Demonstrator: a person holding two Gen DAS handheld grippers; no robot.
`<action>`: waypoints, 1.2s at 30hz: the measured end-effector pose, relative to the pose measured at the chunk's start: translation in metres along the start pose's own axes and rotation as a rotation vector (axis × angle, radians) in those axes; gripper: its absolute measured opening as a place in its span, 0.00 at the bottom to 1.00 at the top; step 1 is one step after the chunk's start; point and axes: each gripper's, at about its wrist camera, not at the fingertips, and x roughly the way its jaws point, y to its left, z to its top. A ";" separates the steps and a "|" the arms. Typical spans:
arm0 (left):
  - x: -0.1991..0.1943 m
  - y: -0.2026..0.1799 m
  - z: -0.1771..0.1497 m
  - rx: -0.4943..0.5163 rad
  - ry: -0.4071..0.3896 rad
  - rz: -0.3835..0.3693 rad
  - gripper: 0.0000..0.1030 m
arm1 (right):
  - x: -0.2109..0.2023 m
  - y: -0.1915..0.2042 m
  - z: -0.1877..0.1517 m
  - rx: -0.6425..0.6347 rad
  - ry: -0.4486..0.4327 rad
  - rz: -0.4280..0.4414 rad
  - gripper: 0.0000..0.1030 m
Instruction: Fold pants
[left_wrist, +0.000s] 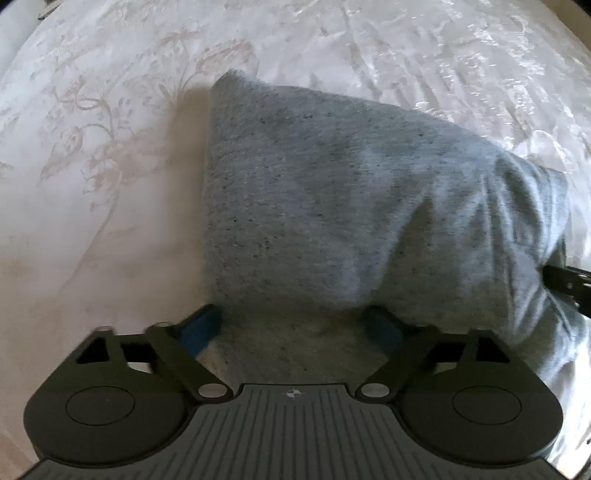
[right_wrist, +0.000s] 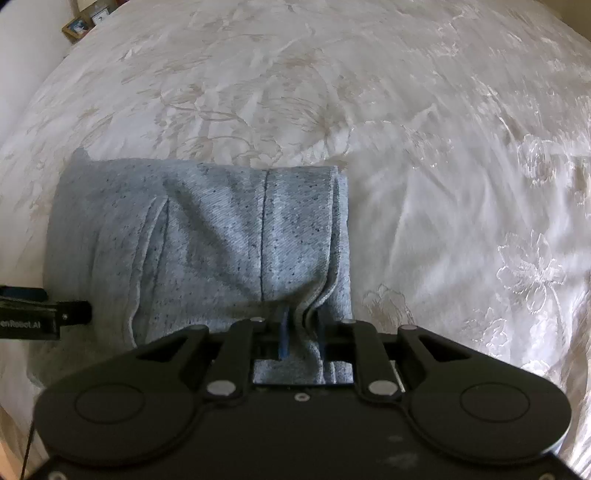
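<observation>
Grey speckled pants (left_wrist: 325, 192) lie folded into a thick bundle on a bed. In the right wrist view the pants (right_wrist: 207, 236) show a vertical seam and layered edges on their right side. My left gripper (left_wrist: 295, 325) is open, its blue-padded fingers spread wide, with the near edge of the folded cloth lying over and between them. My right gripper (right_wrist: 301, 336) is shut on the near edge of the pants, with cloth bunched between its blue pads. Each gripper shows at the edge of the other's view: the right in the left wrist view (left_wrist: 569, 284), the left in the right wrist view (right_wrist: 40, 312).
A cream bedspread (right_wrist: 424, 166) with a shiny floral weave covers the bed all around the pants; it also shows in the left wrist view (left_wrist: 92, 147). A small framed picture (right_wrist: 75, 27) stands beyond the bed's far left corner.
</observation>
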 end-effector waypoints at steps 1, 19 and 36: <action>0.003 0.003 0.000 -0.010 0.004 -0.005 0.99 | 0.001 0.000 0.000 0.006 -0.001 -0.001 0.20; -0.019 0.019 0.058 0.026 -0.182 -0.039 0.97 | -0.014 0.000 0.039 0.053 -0.153 -0.020 0.43; 0.026 0.043 0.093 0.001 -0.129 -0.077 0.99 | 0.019 -0.034 0.063 0.135 -0.112 0.085 0.65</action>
